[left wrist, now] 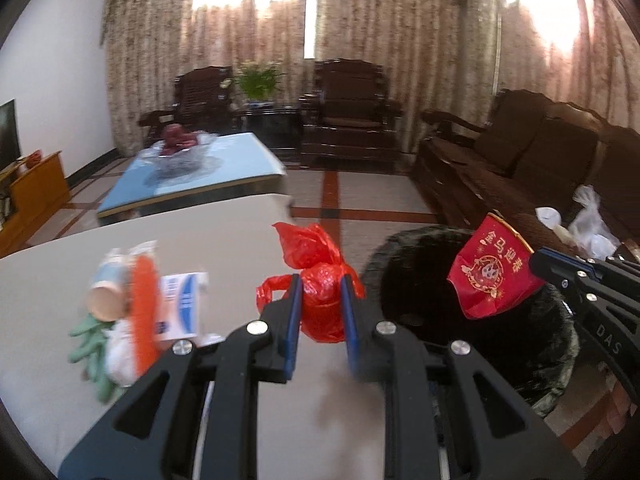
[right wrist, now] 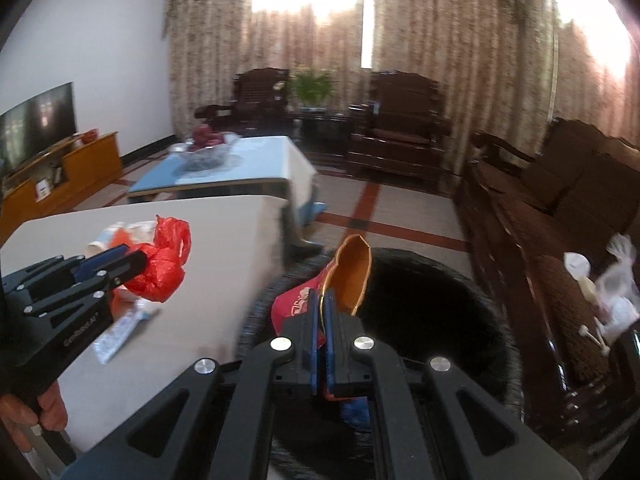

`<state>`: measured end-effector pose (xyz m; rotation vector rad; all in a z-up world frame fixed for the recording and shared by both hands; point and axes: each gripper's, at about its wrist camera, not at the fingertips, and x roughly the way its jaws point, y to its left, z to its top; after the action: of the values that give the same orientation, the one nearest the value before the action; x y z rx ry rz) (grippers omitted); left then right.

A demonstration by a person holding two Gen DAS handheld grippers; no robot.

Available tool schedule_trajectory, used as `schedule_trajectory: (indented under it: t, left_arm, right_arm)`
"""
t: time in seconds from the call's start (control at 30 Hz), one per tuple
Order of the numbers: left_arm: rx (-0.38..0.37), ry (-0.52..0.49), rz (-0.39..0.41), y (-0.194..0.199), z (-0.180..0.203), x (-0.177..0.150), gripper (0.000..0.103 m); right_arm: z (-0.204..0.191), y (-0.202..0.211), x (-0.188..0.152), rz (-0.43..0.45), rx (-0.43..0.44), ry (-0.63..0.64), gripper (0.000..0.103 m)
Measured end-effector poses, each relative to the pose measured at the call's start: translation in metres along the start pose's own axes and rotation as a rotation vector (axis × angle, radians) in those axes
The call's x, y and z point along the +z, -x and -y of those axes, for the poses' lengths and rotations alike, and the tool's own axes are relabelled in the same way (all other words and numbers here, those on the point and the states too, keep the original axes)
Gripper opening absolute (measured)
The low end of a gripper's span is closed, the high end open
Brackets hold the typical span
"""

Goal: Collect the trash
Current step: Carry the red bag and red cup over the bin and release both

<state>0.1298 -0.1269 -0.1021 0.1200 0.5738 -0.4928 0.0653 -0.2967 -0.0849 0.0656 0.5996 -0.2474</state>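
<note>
Right hand-held gripper (right wrist: 320, 300) pinches red packet (right wrist: 344, 276) over bin (right wrist: 460, 320); left hand-held gripper (left wrist: 320, 304) clamps red bag (left wrist: 320, 296) (pile (left wrist: 132, 300) left on counter (left wrist: 224, 240) beside bin).

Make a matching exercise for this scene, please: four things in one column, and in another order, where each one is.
Things:
1. red plastic bag
2. red packet
3. green glove
4. white plastic bag

Places:
A. on the dark sofa
B. between the fingers of the left gripper
C. held by the right gripper above the black bin
D. lying on the beige table, at the left

Pairs: 1-B, 2-C, 3-D, 4-A
</note>
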Motion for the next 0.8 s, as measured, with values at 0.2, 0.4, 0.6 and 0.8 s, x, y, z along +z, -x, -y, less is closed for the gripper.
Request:
schedule_trajectory:
  t: [0.2,0.4,0.6,0.8]
  left_arm:
    - [-0.076,-0.015,-0.004,-0.025,0.039,0.003,0.018]
    - [-0.137,-0.04,-0.012,-0.05,0.076,0.003,0.018]
    - [-0.177,-0.053,-0.049,-0.076,0.103,-0.004,0.018]
    - [-0.196,-0.066,-0.06,-0.091,0.11,-0.007,0.058]
  right_arm:
    - [0.048,-0.011,-0.014,-0.031,-0.061,-0.051,0.003]
    - [0.081,-0.027,-0.029,-0.068,-0.11,-0.076,0.003]
    - [0.101,-0.042,-0.04,-0.097,-0.141,-0.097,0.003]
    - [0.114,-0.053,-0.047,-0.127,-0.183,-0.097,0.022]
